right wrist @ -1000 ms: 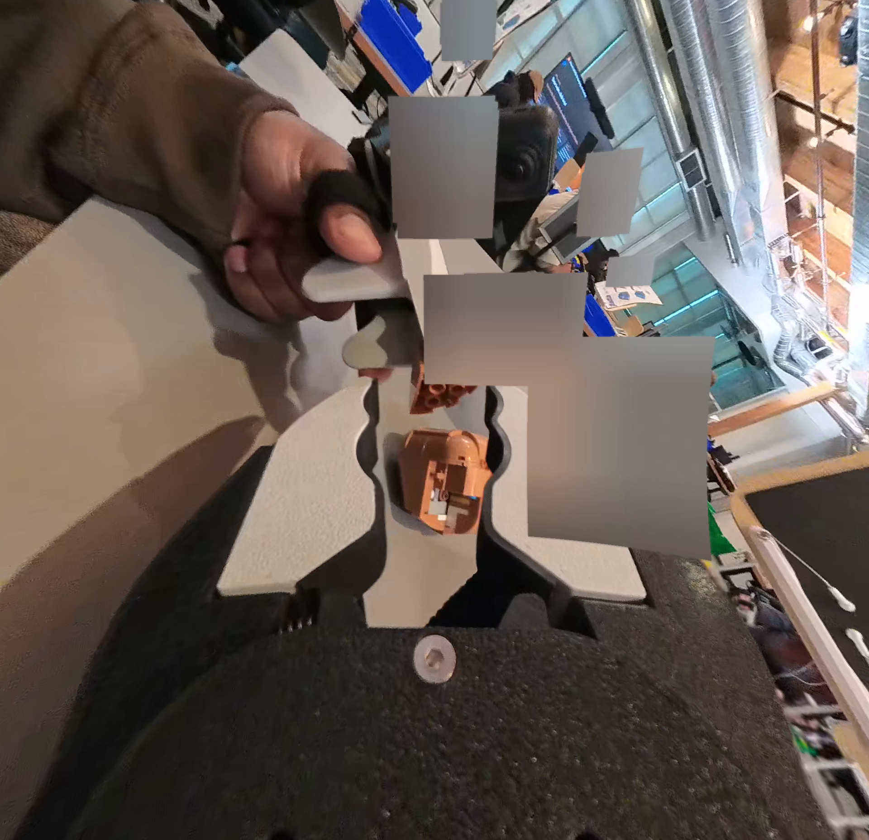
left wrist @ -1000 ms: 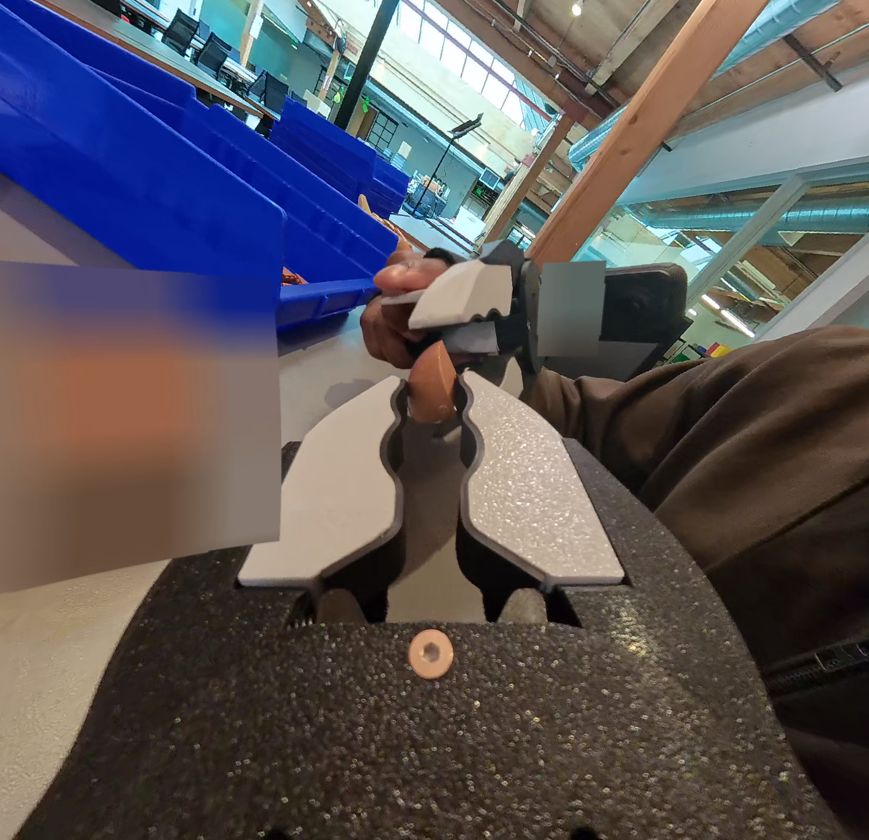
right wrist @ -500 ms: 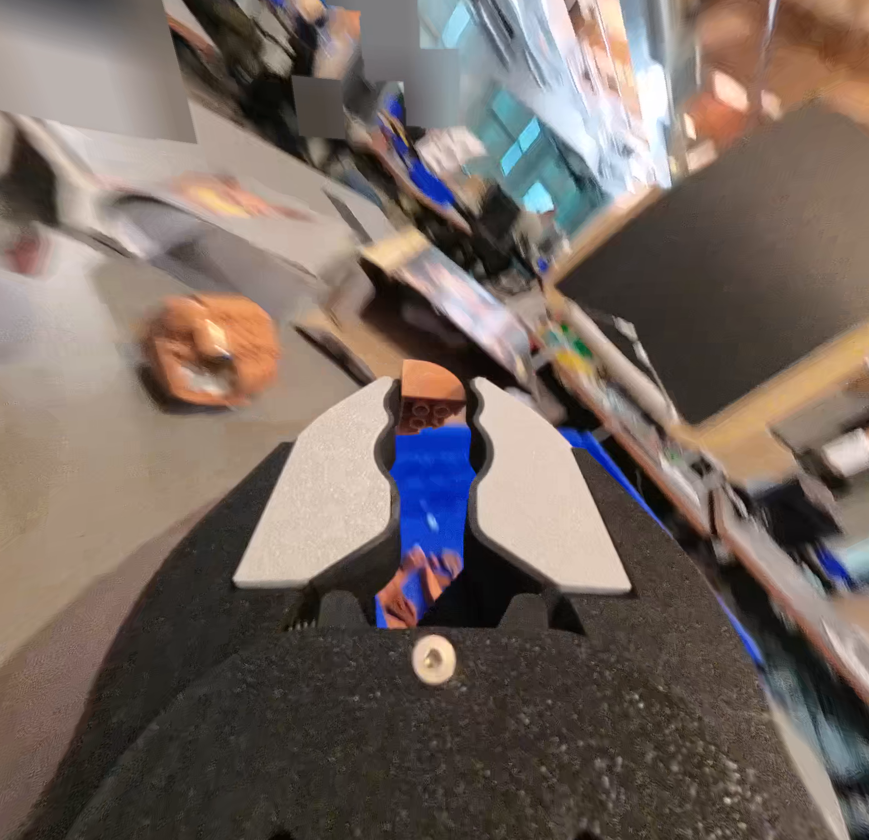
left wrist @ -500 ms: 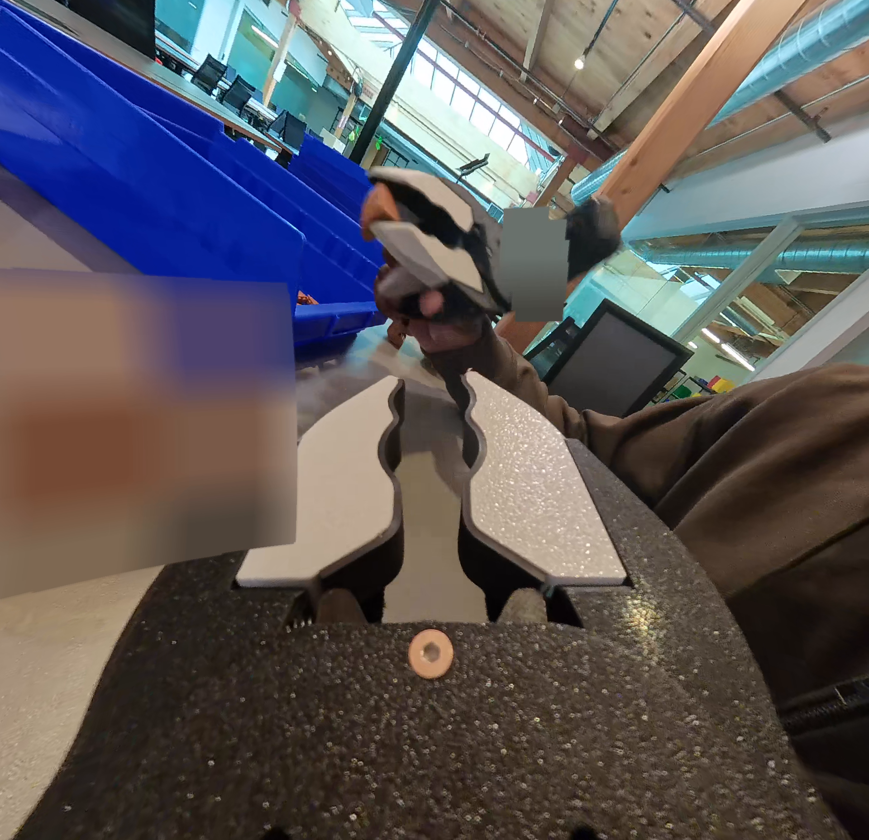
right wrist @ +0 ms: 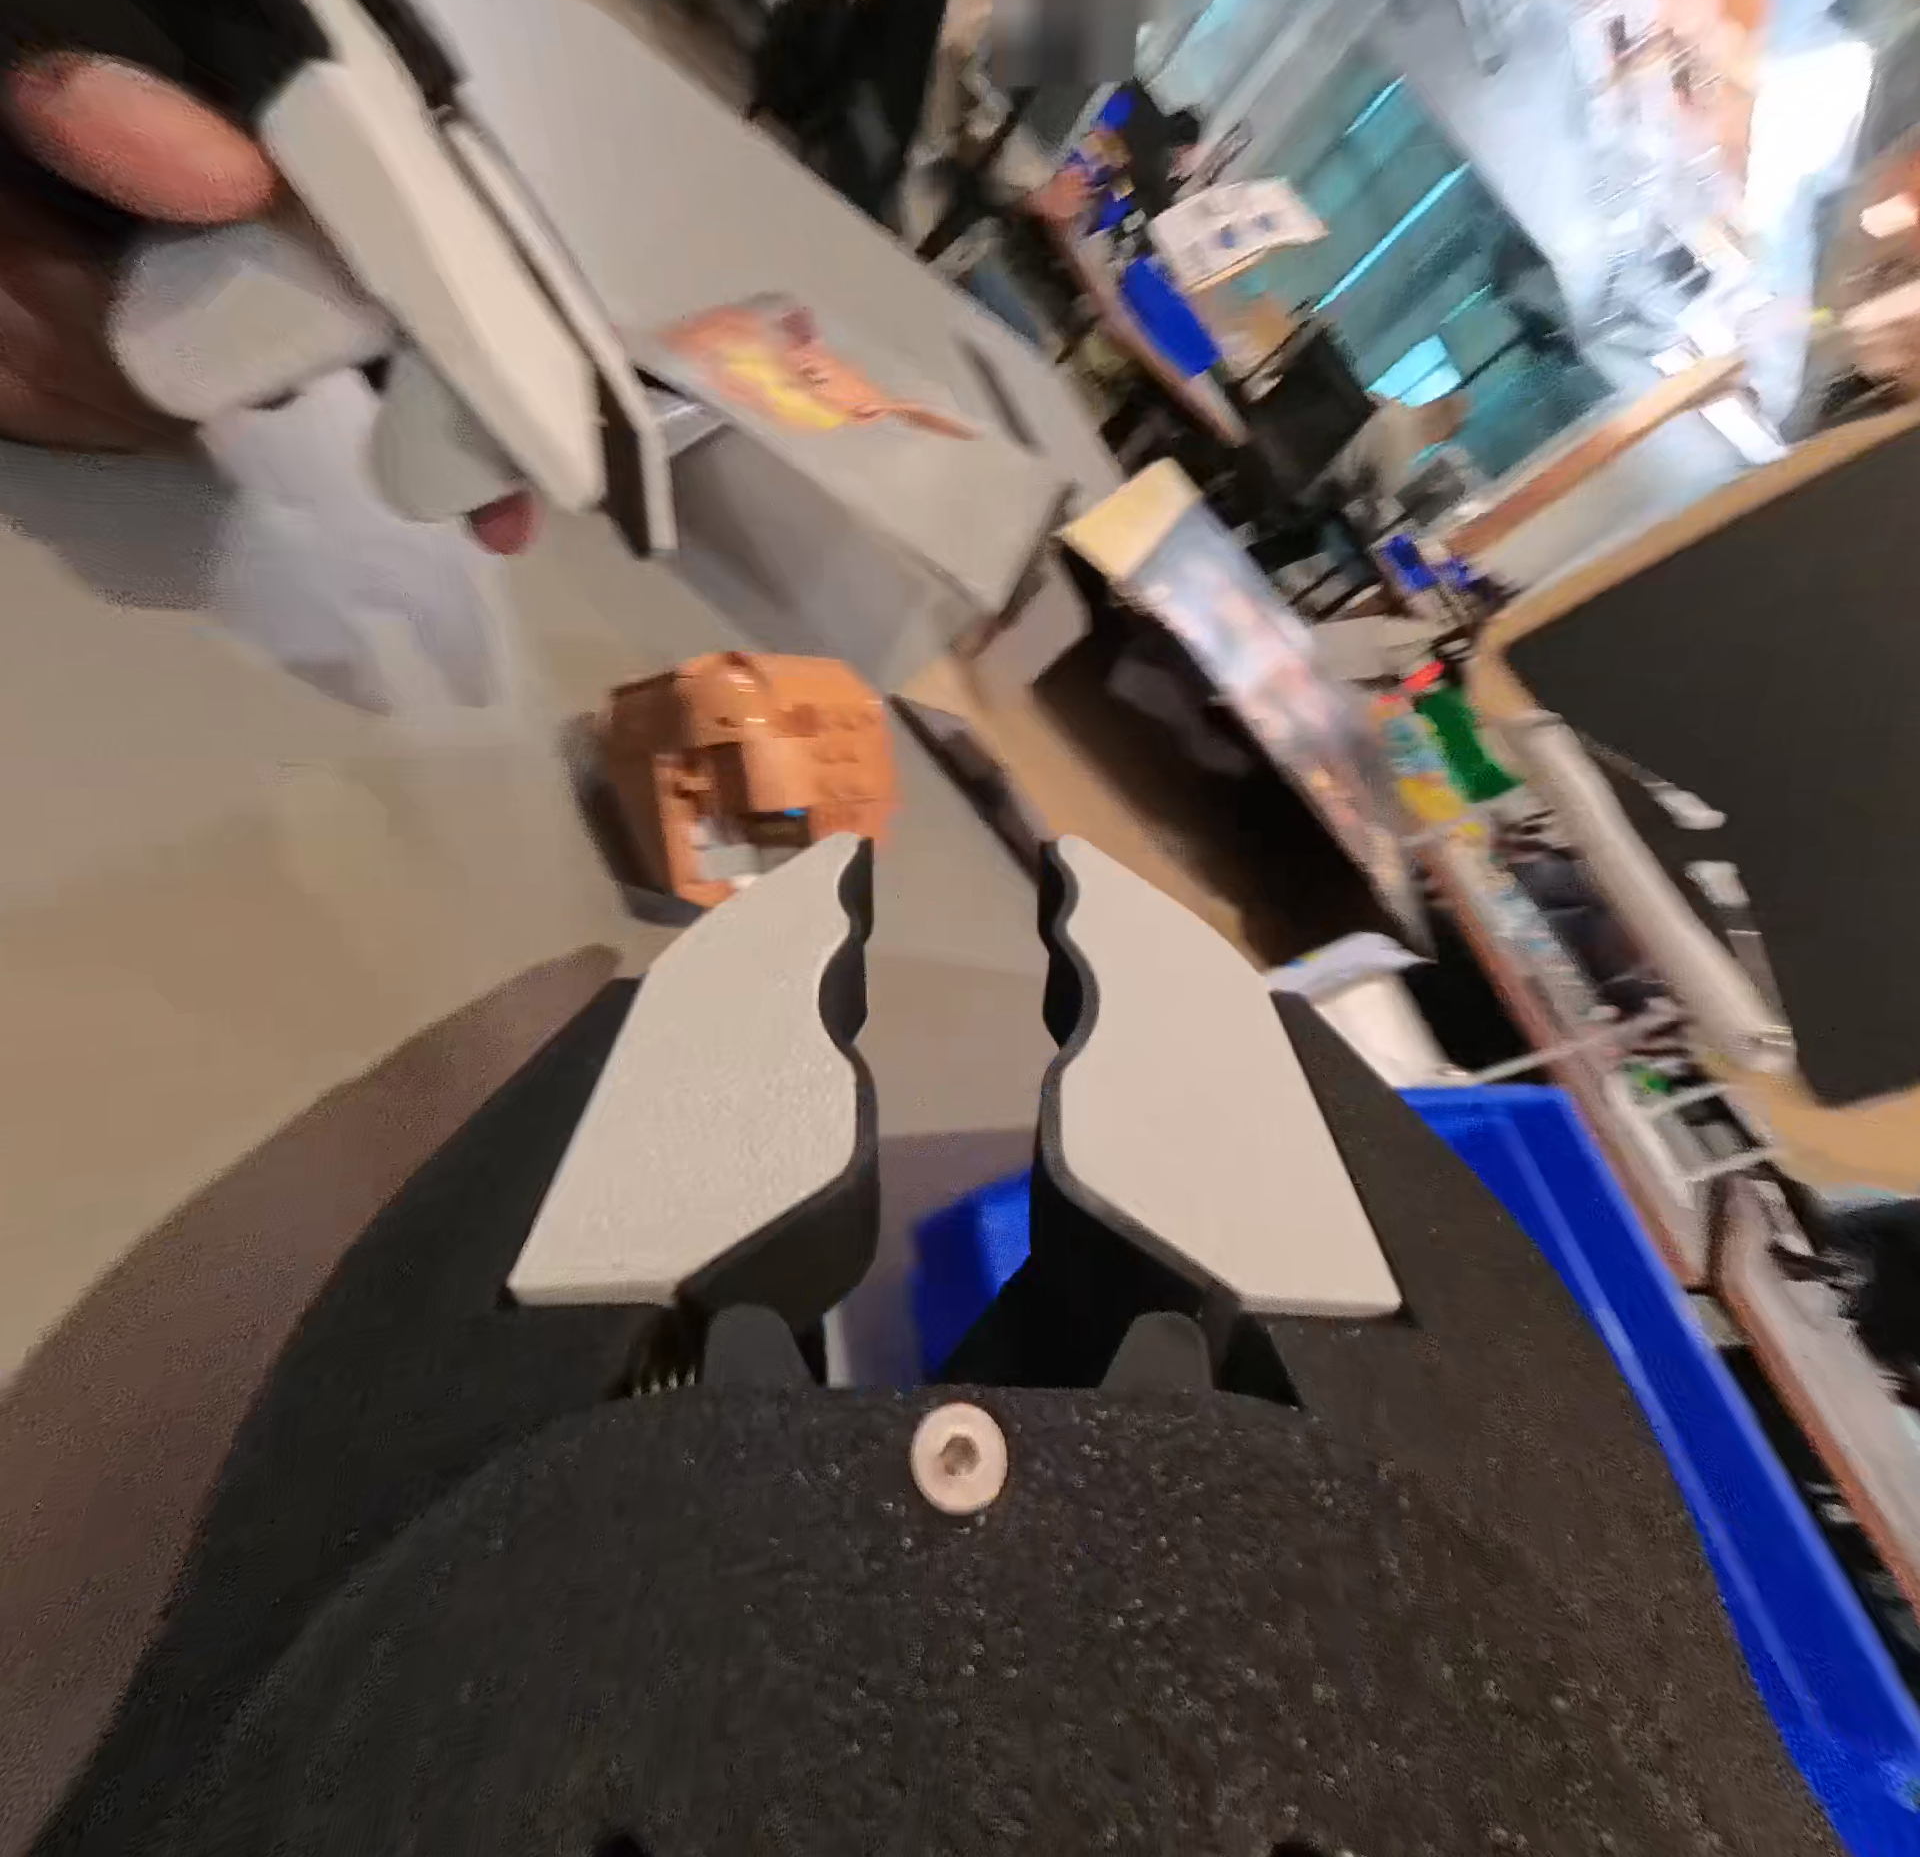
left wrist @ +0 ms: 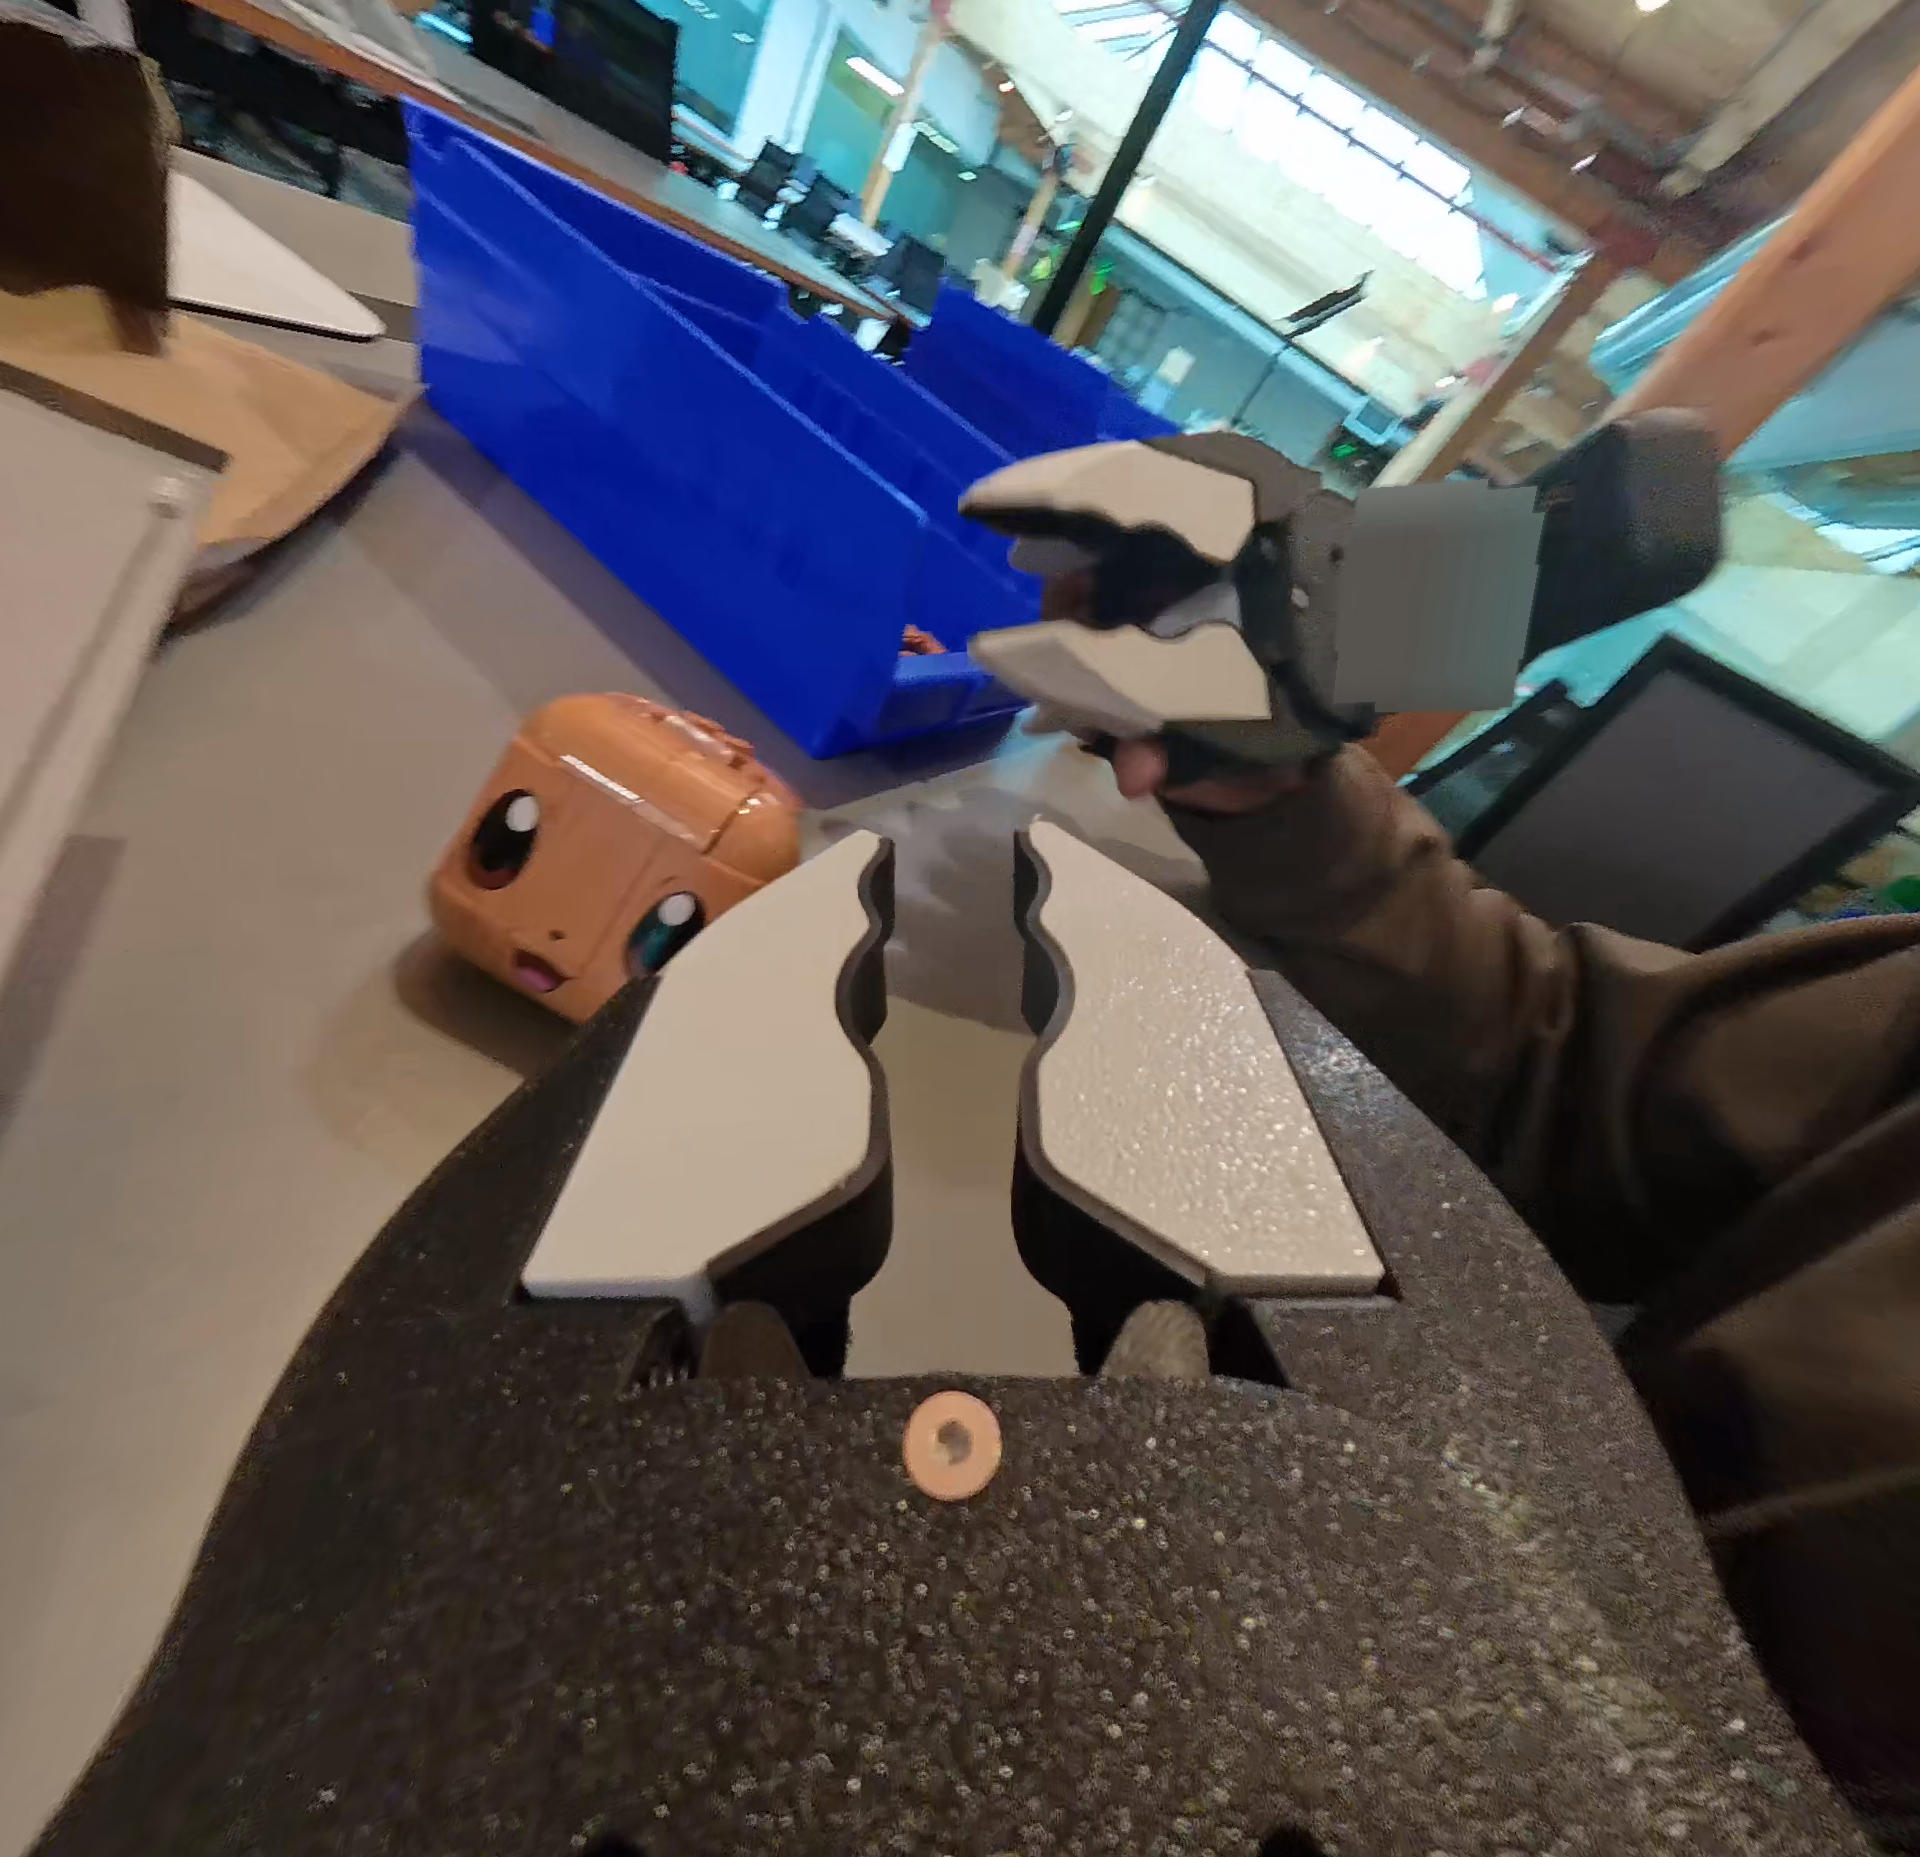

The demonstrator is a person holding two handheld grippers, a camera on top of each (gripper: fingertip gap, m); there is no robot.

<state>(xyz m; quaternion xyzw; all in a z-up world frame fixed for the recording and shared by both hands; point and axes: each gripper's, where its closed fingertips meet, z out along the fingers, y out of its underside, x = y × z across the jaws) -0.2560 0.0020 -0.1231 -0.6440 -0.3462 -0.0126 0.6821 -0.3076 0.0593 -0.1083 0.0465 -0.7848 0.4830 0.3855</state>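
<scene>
Both grippers empty (toy head (left wrist: 613,851) half-hidden)

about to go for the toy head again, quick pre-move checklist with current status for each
1. Left gripper empty and open: ok, nothing between its fingers.
2. Right gripper empty and open: ok.
3. Toy head resting free on the table, neither gripper touching it: ok.
4. Toy head upright: not ok, it lies tilted, face toward the left camera.
5. Grippers apart from each other: ok in the left view.
6. Blue bin clear of the toy head: ok, it sits behind with a gap.
7. Right view sharp: not ok, blurred.
</scene>
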